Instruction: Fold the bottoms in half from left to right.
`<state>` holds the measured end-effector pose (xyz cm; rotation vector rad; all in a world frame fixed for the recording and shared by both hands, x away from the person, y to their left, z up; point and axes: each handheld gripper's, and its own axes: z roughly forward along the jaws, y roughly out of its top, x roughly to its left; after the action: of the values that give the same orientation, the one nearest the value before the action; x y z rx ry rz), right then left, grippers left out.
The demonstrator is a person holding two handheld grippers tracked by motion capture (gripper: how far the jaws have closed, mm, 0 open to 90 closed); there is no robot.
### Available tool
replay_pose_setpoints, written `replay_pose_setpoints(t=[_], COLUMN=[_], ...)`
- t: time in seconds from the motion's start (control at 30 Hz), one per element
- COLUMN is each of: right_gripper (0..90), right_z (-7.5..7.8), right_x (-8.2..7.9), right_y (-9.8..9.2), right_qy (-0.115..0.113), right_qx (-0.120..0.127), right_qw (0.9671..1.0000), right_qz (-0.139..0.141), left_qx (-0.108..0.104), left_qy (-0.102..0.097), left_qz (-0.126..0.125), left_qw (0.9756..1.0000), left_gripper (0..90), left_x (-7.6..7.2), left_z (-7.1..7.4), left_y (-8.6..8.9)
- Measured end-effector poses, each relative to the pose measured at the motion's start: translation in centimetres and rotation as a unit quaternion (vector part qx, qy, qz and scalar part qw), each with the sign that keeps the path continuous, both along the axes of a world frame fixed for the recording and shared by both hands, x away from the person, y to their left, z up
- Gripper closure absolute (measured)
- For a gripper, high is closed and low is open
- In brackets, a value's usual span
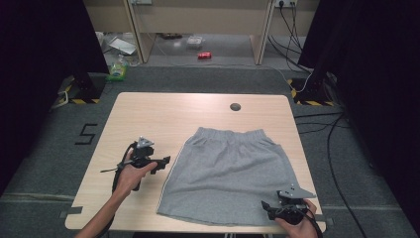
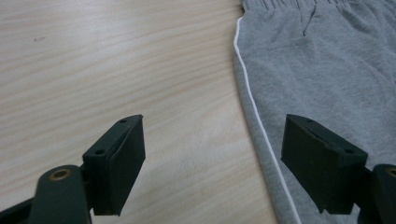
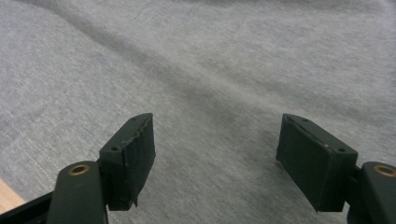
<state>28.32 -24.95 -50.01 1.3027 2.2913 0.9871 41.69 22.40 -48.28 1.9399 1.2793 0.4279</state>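
High view: shorts point(image 1: 225, 173) between both tools.

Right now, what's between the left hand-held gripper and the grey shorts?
Just bare wooden table between the left hand-held gripper and the grey shorts, seen in the high view.

One worktop point(image 1: 148, 114), one grey pair of shorts point(image 1: 225, 173) spread on it, and two tongs: left tongs point(image 1: 163, 161), right tongs point(image 1: 266, 206).

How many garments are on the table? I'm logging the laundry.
1: grey shorts spread flat on the table's right half, waistband away from the person.
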Motion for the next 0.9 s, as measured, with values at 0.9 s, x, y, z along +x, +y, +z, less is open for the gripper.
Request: replay_pose_setpoints(t=[0.9], right_gripper=[28.4], right_z=[-0.1], right_x=[0.2], right_y=[0.0], right_qy=[0.002], right_qx=[0.007], right_qw=[1.0000], right_qz=[0.006], left_qx=[-0.018], left_qy=[0.024], left_qz=[-0.012], left_qw=[0.9995], left_gripper=[34.6], left_x=[6.8], left_z=[1.1], left_y=[-4.1])
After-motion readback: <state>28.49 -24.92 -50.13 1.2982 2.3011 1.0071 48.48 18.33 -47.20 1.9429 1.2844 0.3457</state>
